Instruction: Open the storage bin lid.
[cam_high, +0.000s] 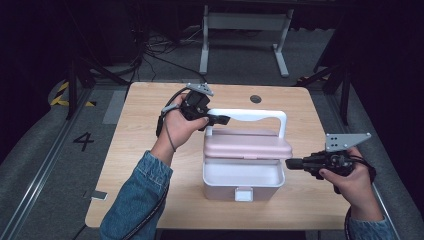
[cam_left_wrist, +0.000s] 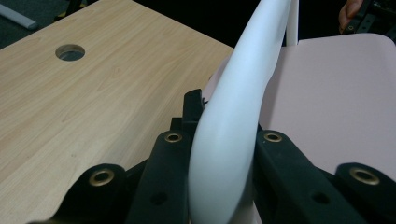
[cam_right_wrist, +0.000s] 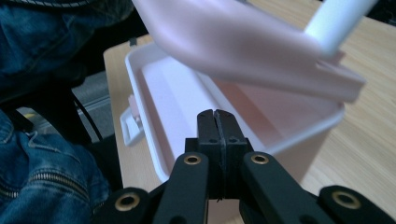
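A white box (cam_high: 243, 186) stands mid-table with its pink lid (cam_high: 247, 146) raised off the front rim, so the bare inside shows. Its white handle (cam_high: 260, 115) arches over the back. My left gripper (cam_high: 222, 120) is shut on the handle's left end; in the left gripper view the white bar (cam_left_wrist: 238, 107) sits squeezed between the black jaws. My right gripper (cam_high: 290, 163) hovers at the box's right side, level with the lid edge, shut with nothing in it. In the right gripper view its closed tips (cam_right_wrist: 217, 119) point into the box (cam_right_wrist: 154, 93) under the tilted lid (cam_right_wrist: 233, 42).
The wooden table (cam_high: 150, 100) has a round cable hole (cam_high: 255, 99) behind the box. A latch tab (cam_high: 243, 193) hangs on the box's front. A white desk frame (cam_high: 245, 30) stands on the floor beyond the table.
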